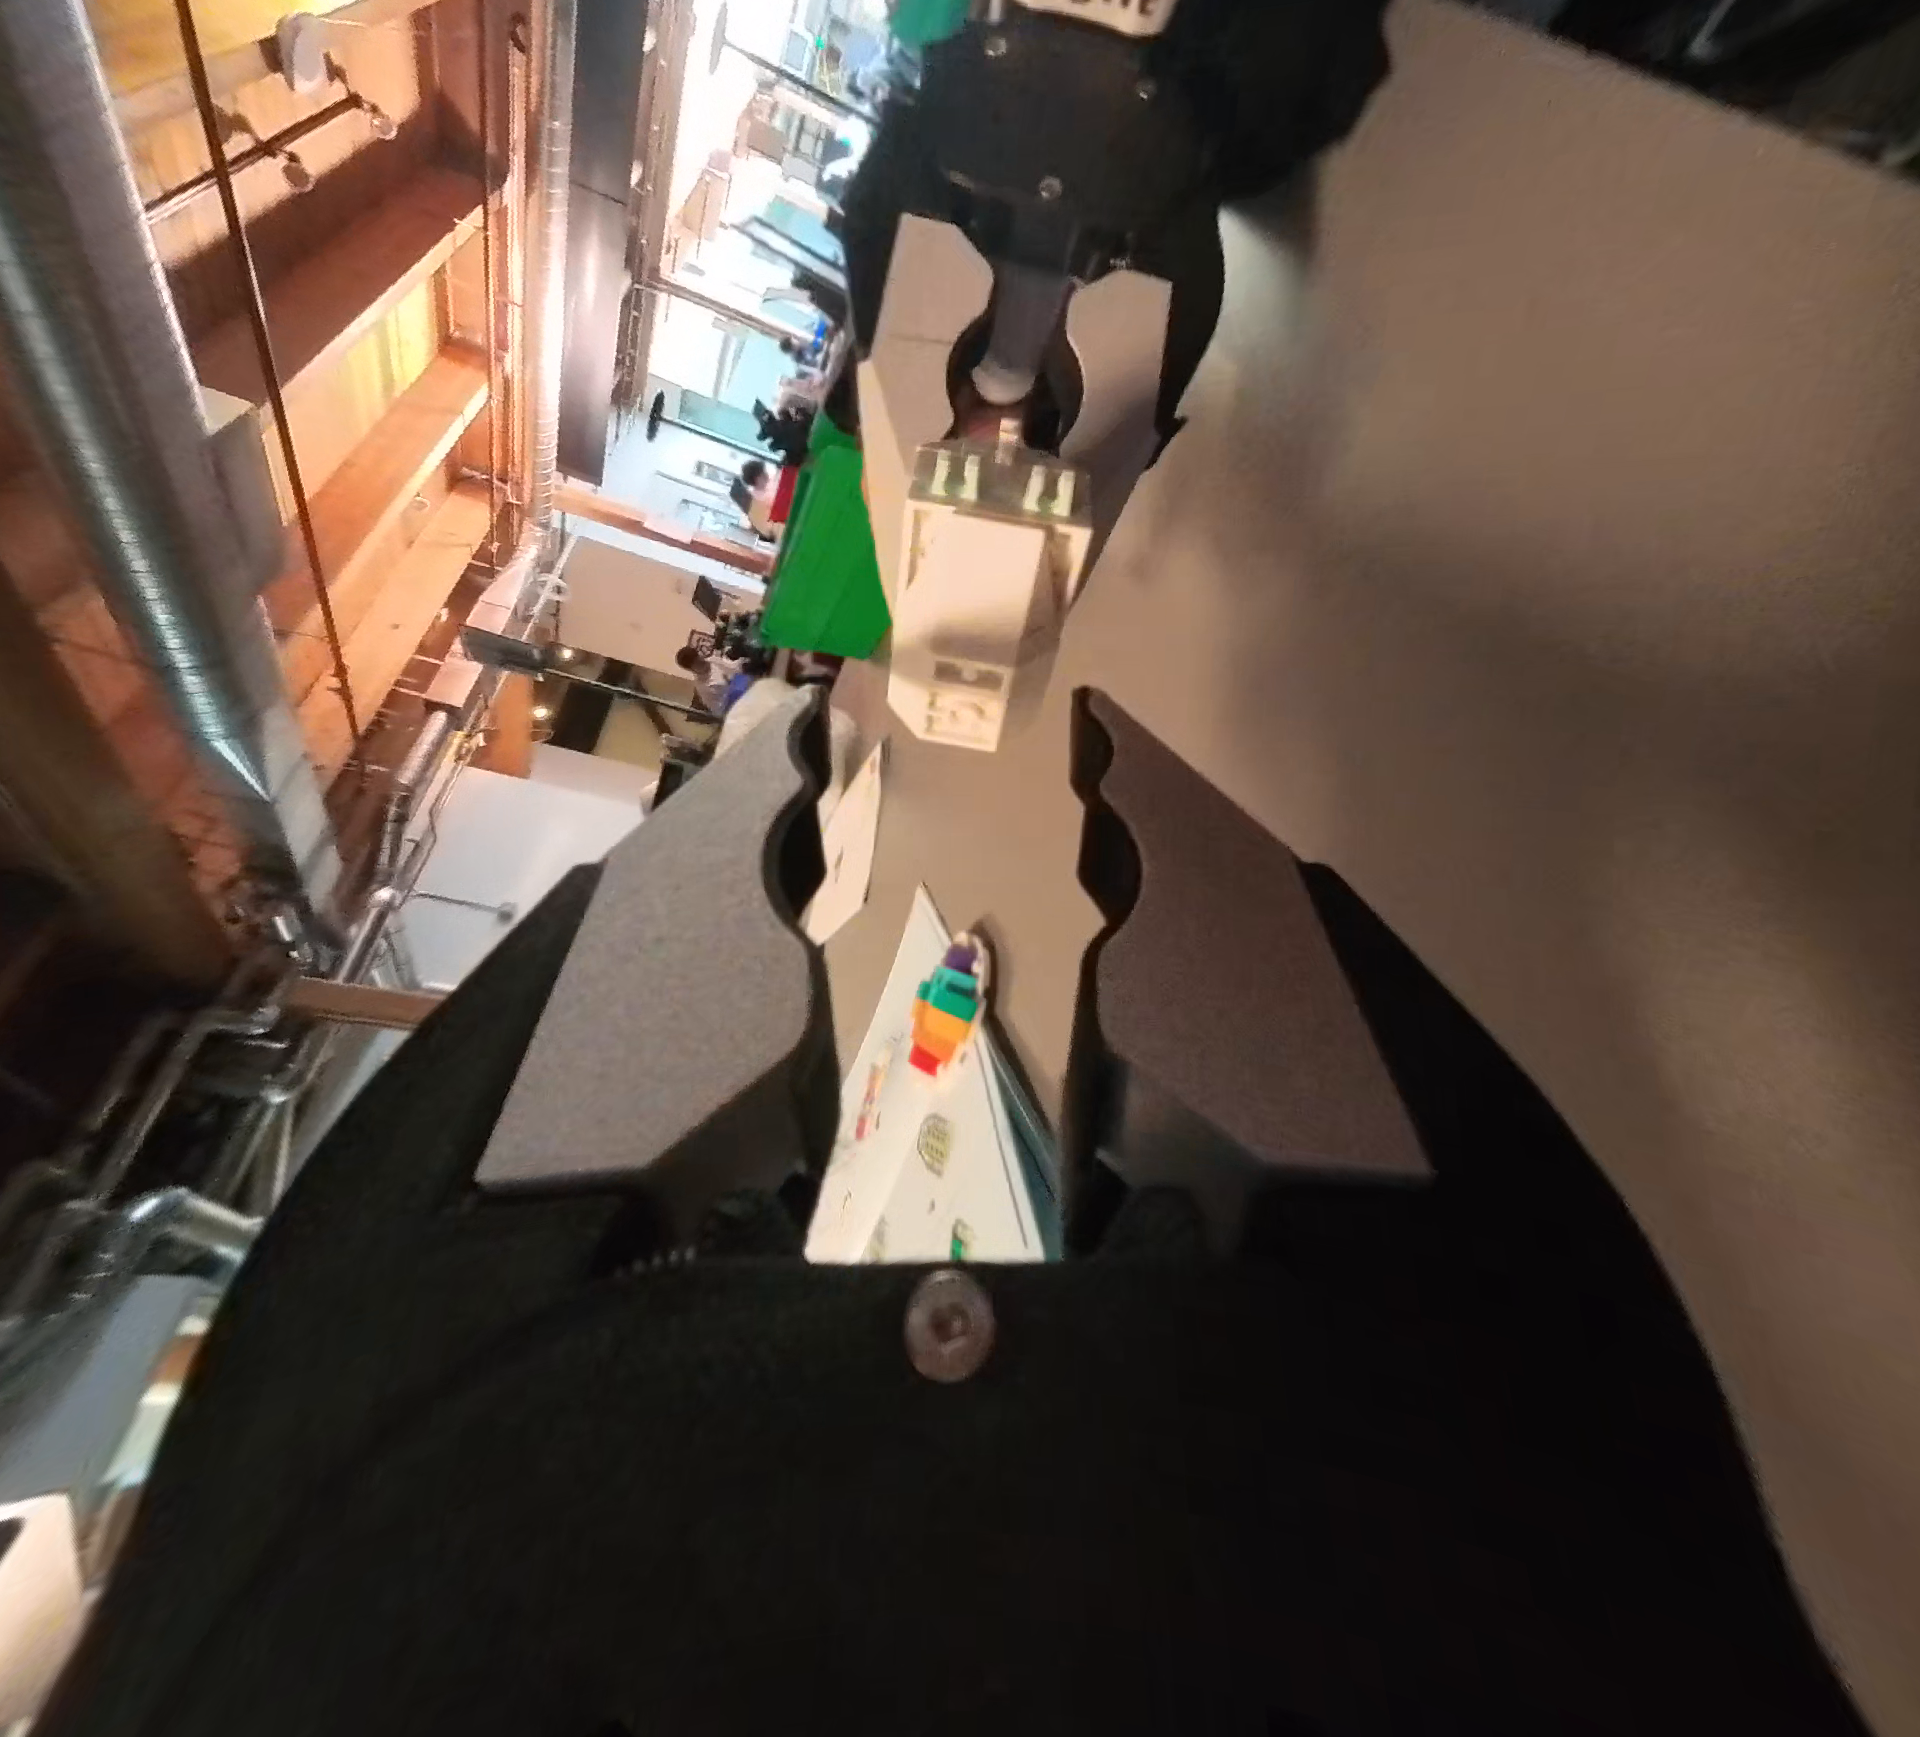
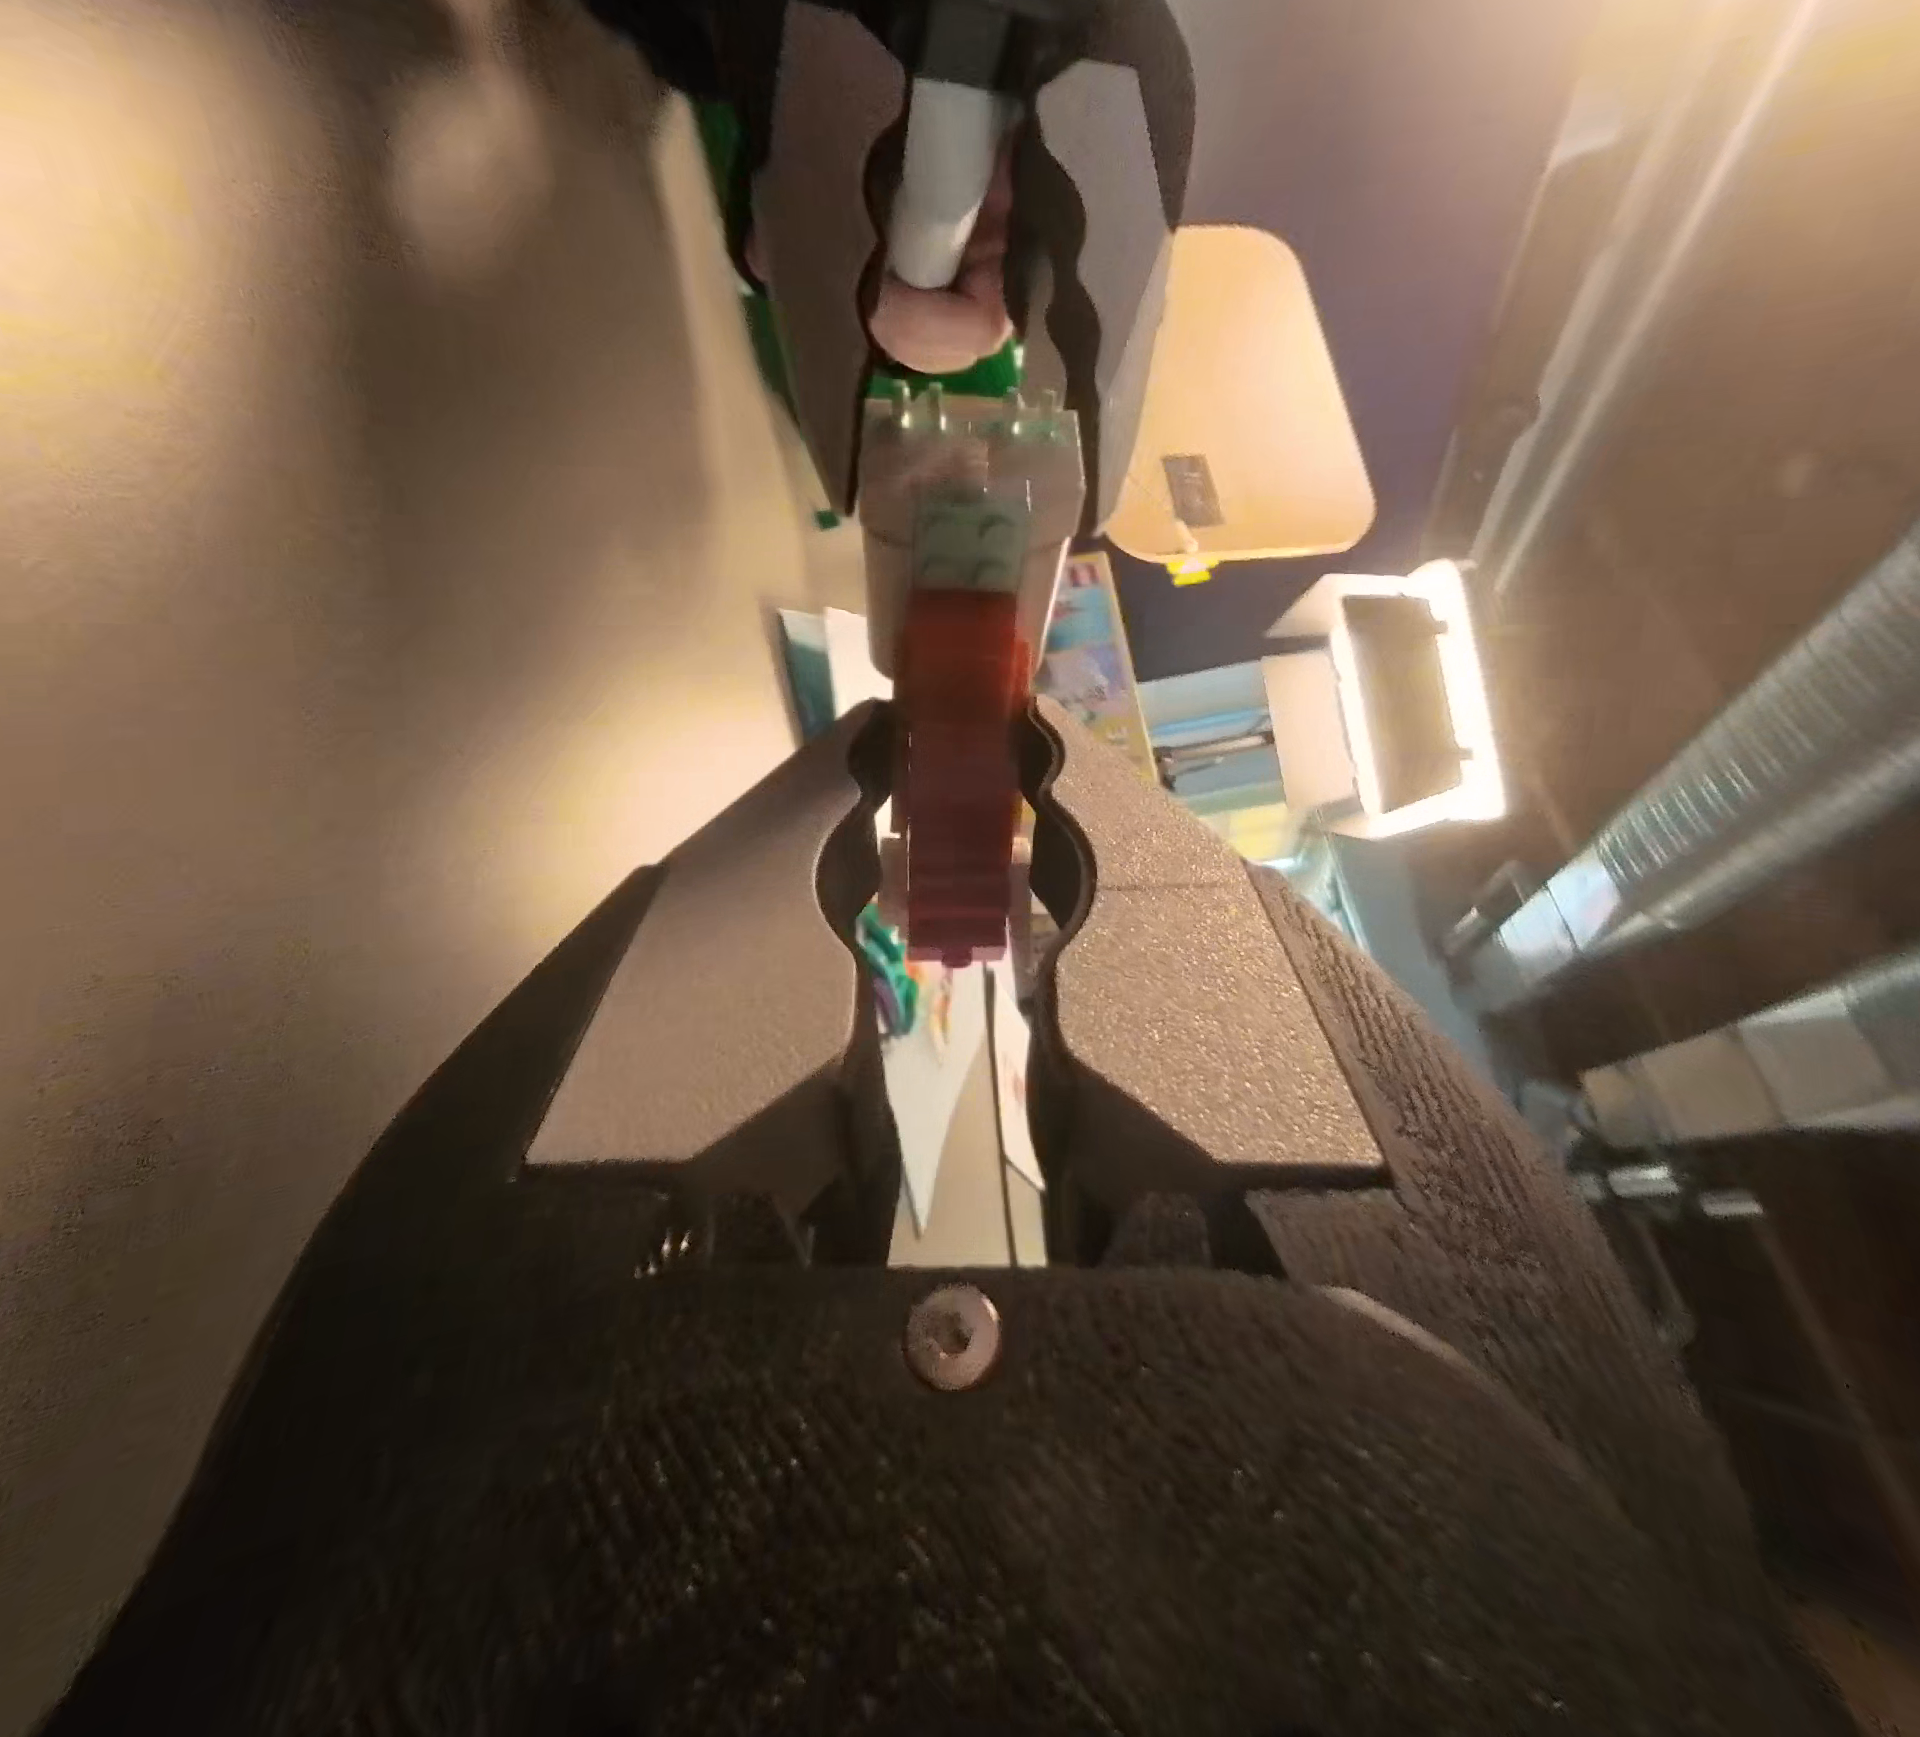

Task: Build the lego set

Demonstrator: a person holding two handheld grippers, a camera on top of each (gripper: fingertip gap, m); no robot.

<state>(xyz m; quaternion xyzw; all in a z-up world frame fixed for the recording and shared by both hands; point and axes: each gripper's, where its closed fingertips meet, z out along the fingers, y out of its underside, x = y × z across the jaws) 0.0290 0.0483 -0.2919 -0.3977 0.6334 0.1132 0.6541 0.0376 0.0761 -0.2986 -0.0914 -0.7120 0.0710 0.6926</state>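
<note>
My right gripper (image 2: 956,716) is shut on the dark red end (image 2: 956,804) of a lego assembly. The assembly has a white body (image 1: 982,586) with a grey studded part (image 2: 971,549) and is held in the air, pointing at my left gripper. In the left wrist view the right gripper (image 1: 1013,435) shows at the top, clamped on the assembly's far end. My left gripper (image 1: 951,721) is open and empty. Its fingertips (image 1: 810,731) are level with the near end of the white body, one on each side, not touching. It also shows in the right wrist view (image 2: 966,513).
A grey table (image 1: 1507,648) fills one side of each view. On it lie a white instruction sheet (image 1: 904,1147) with a small multicoloured lego build (image 1: 943,1012), loose papers (image 1: 847,846), a green piece (image 1: 826,565) and a colourful booklet (image 2: 1091,659). A person's finger (image 2: 935,326) shows behind the left gripper. Left and right tips are no more than a few centimetres apart.
</note>
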